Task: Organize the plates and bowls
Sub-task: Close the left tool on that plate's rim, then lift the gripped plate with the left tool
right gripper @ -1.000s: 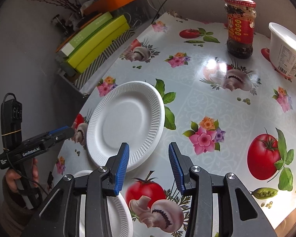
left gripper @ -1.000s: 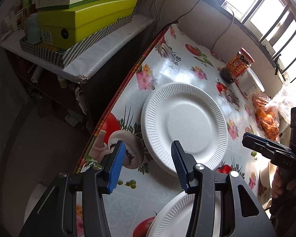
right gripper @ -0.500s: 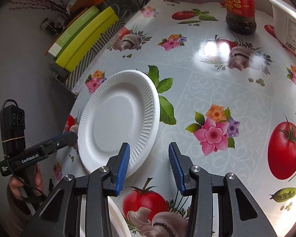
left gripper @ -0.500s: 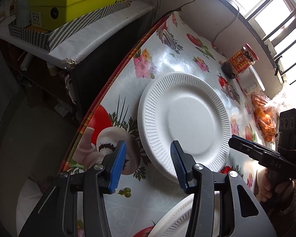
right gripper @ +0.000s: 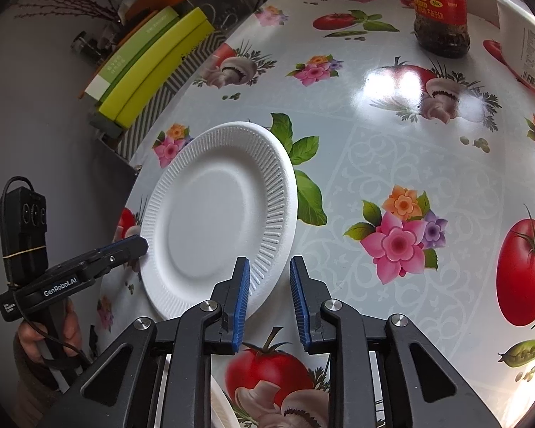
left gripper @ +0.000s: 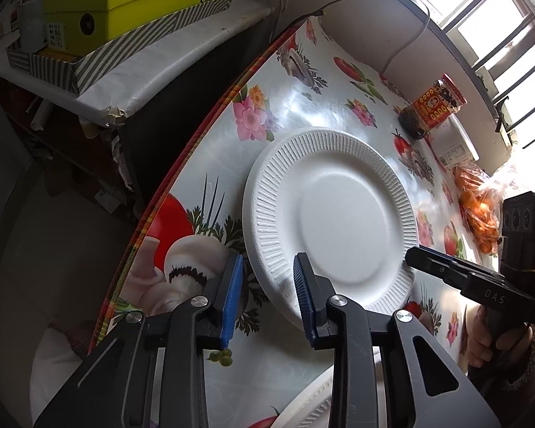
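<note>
A: Plate (left gripper: 333, 221) lies flat on desk (left gripper: 303, 82), rim at 12 o'clock of both grippers.
B: Left gripper (left gripper: 267, 294) and right gripper (right gripper: 269, 294) have dropped; jaws closing astride rim, not yet clamped. Lift looks imminent.

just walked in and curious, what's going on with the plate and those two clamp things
A person holds a gripper in each hand, both at the same white foam plate on the flower-print table. The left gripper and right gripper each straddle the plate's rim on opposite sides, and their jaws are closing around it. The plate lies on the table. A second plate lies nearer, partly out of view.
</note>
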